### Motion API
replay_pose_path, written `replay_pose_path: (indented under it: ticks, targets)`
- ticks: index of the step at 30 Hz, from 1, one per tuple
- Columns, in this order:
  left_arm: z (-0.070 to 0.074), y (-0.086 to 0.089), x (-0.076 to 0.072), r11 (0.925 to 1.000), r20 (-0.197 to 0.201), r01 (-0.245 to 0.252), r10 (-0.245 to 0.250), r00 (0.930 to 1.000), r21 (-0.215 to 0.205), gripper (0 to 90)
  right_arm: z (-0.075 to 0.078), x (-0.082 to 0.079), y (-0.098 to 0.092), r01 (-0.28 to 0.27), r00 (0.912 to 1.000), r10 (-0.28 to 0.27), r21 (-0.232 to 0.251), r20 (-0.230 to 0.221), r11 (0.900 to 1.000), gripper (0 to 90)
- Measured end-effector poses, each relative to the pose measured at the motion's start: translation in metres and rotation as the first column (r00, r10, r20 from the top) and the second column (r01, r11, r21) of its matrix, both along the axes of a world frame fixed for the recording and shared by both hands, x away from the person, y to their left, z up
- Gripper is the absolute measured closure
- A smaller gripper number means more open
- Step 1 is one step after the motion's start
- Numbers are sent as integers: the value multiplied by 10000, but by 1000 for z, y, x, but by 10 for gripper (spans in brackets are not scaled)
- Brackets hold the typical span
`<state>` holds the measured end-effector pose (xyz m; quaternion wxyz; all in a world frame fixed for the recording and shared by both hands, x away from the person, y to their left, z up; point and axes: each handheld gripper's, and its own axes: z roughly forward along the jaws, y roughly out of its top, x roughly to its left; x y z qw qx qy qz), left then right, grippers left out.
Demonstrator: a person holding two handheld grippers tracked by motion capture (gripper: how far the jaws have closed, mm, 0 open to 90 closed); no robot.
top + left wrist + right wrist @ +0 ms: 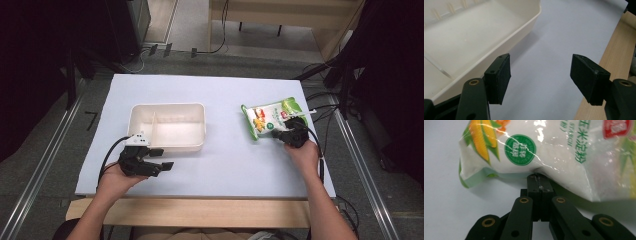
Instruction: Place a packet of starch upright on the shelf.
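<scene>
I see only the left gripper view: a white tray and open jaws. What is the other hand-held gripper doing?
Observer: The right hand-held gripper is shut on the edge of a bag of corn starch.
Operator: Where is the bag from the tray?
Observer: In the high view the bag is to the right of the tray, apart from it.
Operator: Is the tray empty?
Observer: Yes, both its compartments are empty.

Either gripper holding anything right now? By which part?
Right gripper is shut on the starch bag, pinching its bottom edge. Left gripper is open, holding nothing.
</scene>
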<state>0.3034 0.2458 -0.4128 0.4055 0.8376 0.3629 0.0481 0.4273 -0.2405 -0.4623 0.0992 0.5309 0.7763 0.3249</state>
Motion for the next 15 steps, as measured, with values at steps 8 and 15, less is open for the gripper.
replay_pose_path:
  ticks: [8, 15]
  targets:
    - [0, 2, -1, 9999, 22, -44, 44, 10000, -94, 337, 6, -1, -5, 121, 9998, -114, 485, -161, 9988, 878]
    - [1, 2, -1, 9999, 69, -81, 82, 9999, -82, 337, 28, -22, 22, -637, 9976, 617, 671, 308, 9957, 838]
